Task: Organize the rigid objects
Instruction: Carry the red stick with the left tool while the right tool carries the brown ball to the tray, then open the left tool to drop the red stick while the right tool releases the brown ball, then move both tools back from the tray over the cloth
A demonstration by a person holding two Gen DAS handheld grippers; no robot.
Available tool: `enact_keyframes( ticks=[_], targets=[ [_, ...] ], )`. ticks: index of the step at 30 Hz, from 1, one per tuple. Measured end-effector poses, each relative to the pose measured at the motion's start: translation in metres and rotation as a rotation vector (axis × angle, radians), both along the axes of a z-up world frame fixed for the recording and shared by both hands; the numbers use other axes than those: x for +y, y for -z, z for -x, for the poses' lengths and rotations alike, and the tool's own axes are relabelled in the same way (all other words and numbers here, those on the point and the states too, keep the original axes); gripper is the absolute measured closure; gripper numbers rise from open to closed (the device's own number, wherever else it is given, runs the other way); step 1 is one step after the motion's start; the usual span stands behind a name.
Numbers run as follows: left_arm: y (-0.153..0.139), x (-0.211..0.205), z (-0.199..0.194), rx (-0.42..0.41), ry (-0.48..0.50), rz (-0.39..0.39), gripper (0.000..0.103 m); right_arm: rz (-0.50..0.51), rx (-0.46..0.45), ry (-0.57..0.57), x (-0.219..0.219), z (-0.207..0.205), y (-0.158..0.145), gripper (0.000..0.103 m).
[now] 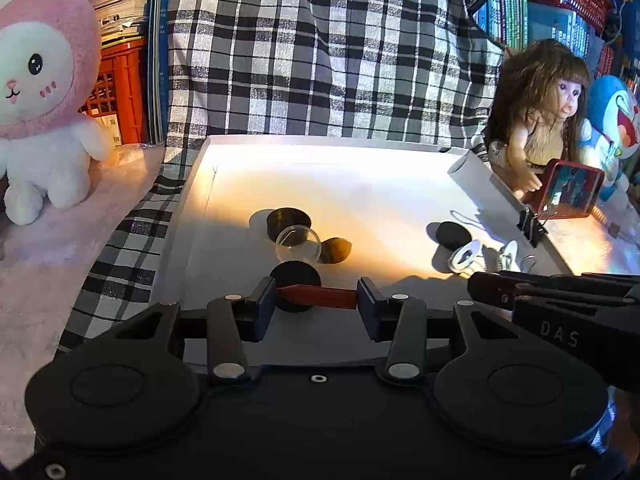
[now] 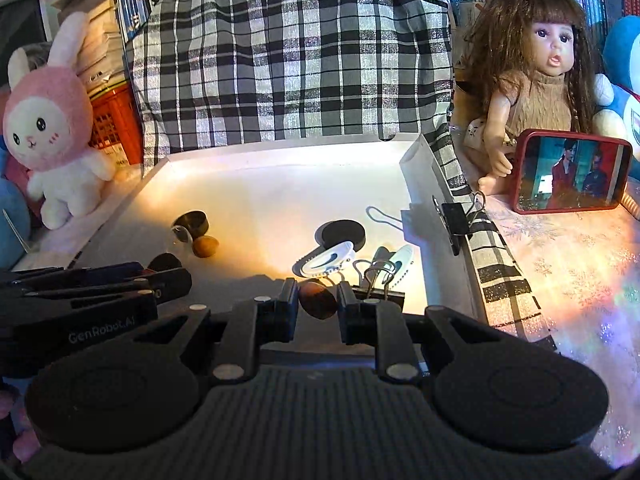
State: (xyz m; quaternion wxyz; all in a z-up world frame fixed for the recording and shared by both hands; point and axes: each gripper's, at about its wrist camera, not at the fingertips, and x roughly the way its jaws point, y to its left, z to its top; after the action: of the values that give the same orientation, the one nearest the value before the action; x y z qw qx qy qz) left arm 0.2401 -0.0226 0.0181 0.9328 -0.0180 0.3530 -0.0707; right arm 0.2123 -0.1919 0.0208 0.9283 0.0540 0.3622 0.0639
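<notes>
White tray (image 1: 192, 208) mid-floor bare; left gripper (image 1: 316, 298) grasps red strip (image 1: 320, 297), right gripper (image 2: 318, 300) brown disc (image 2: 318, 300).

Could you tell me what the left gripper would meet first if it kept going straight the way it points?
Probably the black round disc lying just beyond the reddish flat piece that the left gripper holds, though depth is hard to judge.

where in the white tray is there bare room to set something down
Bare: the far half of the white tray, up to the plaid cloth. Crowded: near right, by the white clips and binder clip.
</notes>
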Motion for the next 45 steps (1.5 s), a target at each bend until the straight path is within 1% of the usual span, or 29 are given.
enact_keyframes(
  ticks=[4,7,13,14,15,17,19,20,21,22,24,26,30,34,36,45],
  targets=[
    [0.005,0.0,-0.003,-0.001,-0.016,0.008,0.061,0.009,0.004,0.009,0.0,-0.003,0.005,0.078],
    [0.005,-0.002,-0.003,-0.009,-0.015,-0.004,0.061,0.022,0.008,0.021,-0.001,-0.005,0.009,0.078],
    [0.006,-0.003,-0.002,-0.01,-0.015,-0.004,0.06,0.042,-0.001,0.016,0.001,-0.004,0.008,0.077],
    [0.005,-0.003,-0.002,-0.008,-0.016,0.0,0.06,0.041,-0.001,0.017,0.001,-0.004,0.008,0.076],
    [0.005,-0.002,-0.002,-0.006,-0.016,0.004,0.06,0.04,0.0,0.018,0.001,-0.004,0.008,0.072],
    [0.003,-0.001,-0.002,-0.002,-0.015,0.011,0.06,0.039,0.0,0.017,0.0,-0.003,0.008,0.071],
    [0.0,0.0,0.0,-0.009,-0.013,0.011,0.06,0.042,-0.003,0.014,0.001,-0.002,0.006,0.065],
    [-0.003,0.0,0.002,-0.014,-0.01,0.01,0.06,0.046,-0.008,0.011,0.001,0.0,0.004,0.057],
    [-0.005,0.0,0.004,-0.018,-0.005,0.01,0.059,0.049,-0.012,0.006,0.001,0.001,0.002,0.056],
    [-0.007,0.0,0.006,-0.022,-0.001,0.01,0.058,0.052,-0.016,0.003,0.002,0.003,0.001,0.056],
    [-0.013,0.002,0.011,-0.033,0.001,0.014,0.049,0.056,-0.026,-0.001,0.002,0.006,-0.003,0.053],
    [-0.018,0.003,0.017,-0.047,0.002,0.016,0.044,0.056,-0.034,-0.005,0.003,0.011,-0.006,0.049],
    [-0.026,0.007,0.03,-0.069,0.005,0.001,0.037,0.053,-0.051,-0.017,0.004,0.021,-0.013,0.044],
    [-0.033,0.013,0.048,-0.093,0.007,0.004,0.033,0.049,-0.072,-0.032,0.004,0.035,-0.018,0.038],
    [-0.036,0.016,0.057,-0.1,0.01,0.01,0.03,0.045,-0.083,-0.038,0.003,0.043,-0.021,0.032],
    [-0.035,0.027,0.106,-0.139,0.012,0.014,0.027,0.026,-0.105,-0.048,0.001,0.082,-0.021,0.025]
  ],
)
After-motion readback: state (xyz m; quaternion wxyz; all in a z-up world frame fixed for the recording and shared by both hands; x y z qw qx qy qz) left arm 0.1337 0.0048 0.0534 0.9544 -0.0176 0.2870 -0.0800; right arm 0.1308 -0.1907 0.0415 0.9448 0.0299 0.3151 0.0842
